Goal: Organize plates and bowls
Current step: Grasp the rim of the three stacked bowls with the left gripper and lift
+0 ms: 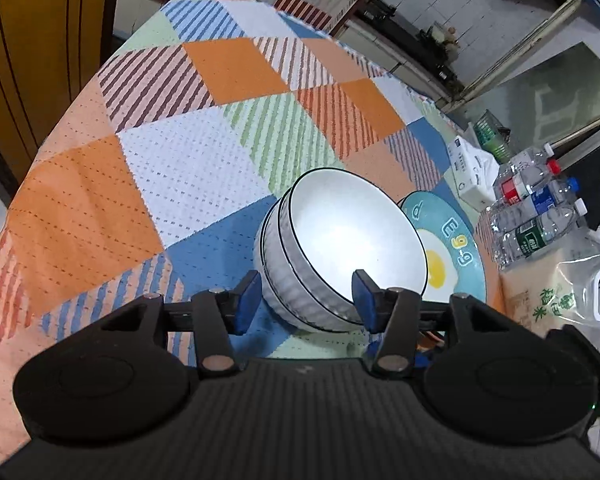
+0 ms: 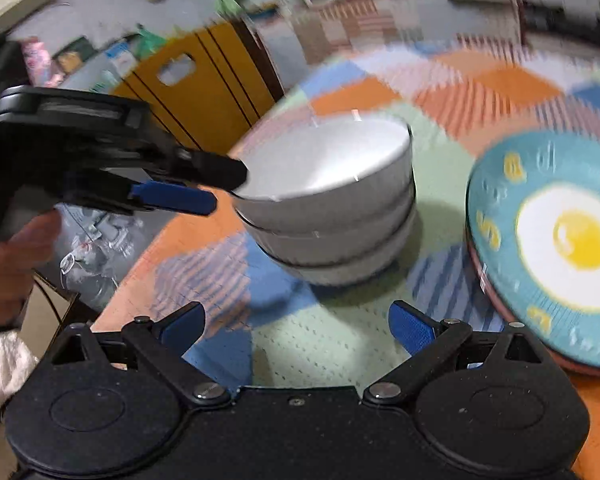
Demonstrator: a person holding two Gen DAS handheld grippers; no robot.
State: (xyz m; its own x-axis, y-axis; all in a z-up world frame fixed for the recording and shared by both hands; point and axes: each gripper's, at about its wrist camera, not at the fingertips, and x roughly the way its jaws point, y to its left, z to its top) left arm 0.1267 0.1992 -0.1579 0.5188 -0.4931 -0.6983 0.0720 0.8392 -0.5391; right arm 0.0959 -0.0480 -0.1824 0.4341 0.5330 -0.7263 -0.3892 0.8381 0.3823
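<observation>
We see a stack of white bowls (image 1: 340, 248) with dark rims on a table covered by a patchwork cloth (image 1: 180, 160) of orange, blue, white and striped diamonds. In the right wrist view the stack (image 2: 332, 208) counts three bowls, nested upright.

The left gripper (image 1: 305, 296) has its blue-padded fingers (image 1: 247, 300) apart and straddling the near rim of the top bowl — one finger outside the wall, the other over the inside. They are spread, not clamped; whether either pad touches the rim we cannot tell. From the right wrist view the same gripper (image 2: 220, 188) comes in from the left at the top bowl's edge, one finger above the rim, one below.

The right gripper (image 2: 296, 328) is wide open and holds nothing, low over the cloth, near the stack but apart from it.

Just beside the bowls sits a teal plate (image 1: 456, 248) printed with a fried egg — it rests on a reddish-brown plate (image 2: 540, 352) whose edge shows beneath it.

Past the table edge: clear water bottles (image 1: 540, 208), a white box (image 1: 470, 172), a spouted pouch (image 1: 572, 284). A yellow chair back (image 2: 196, 88) stands behind the table.
</observation>
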